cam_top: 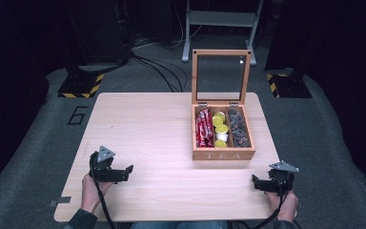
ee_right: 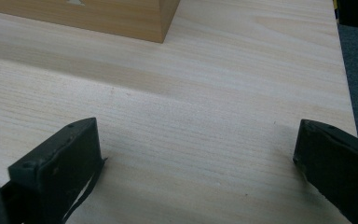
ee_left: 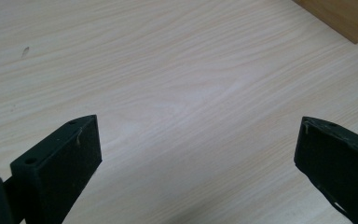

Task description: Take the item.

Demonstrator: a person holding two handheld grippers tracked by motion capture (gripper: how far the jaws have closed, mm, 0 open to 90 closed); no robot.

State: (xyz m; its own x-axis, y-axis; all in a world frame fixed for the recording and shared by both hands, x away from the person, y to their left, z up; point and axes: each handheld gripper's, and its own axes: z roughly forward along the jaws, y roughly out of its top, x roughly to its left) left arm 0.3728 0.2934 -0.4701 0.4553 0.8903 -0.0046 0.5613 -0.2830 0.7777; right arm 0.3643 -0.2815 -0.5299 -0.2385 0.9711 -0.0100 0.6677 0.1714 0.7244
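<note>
A wooden tea box (cam_top: 223, 154) marked TEA stands on the right half of the light wooden table (cam_top: 152, 138), its glass lid (cam_top: 220, 76) raised upright. Inside are red packets (cam_top: 203, 128) on the left, yellow and white capsules (cam_top: 220, 129) in the middle and dark capsules (cam_top: 238, 128) on the right. My left gripper (cam_top: 129, 170) rests near the table's front left, held by a hand; its jaws stand wide apart over bare wood (ee_left: 196, 140). My right gripper (cam_top: 254, 182) sits at the front right, below the box, jaws also wide apart with nothing between them (ee_right: 196, 149). A corner of the box (ee_right: 121, 18) lies ahead of it.
The table's right edge (ee_right: 342, 84) runs close to the right gripper, with grey carpet (cam_top: 324, 143) beyond. Cables (cam_top: 157, 67) and yellow-black striped stand bases (cam_top: 82, 86) lie on the floor behind the table. A metal frame (cam_top: 221, 19) stands at the back.
</note>
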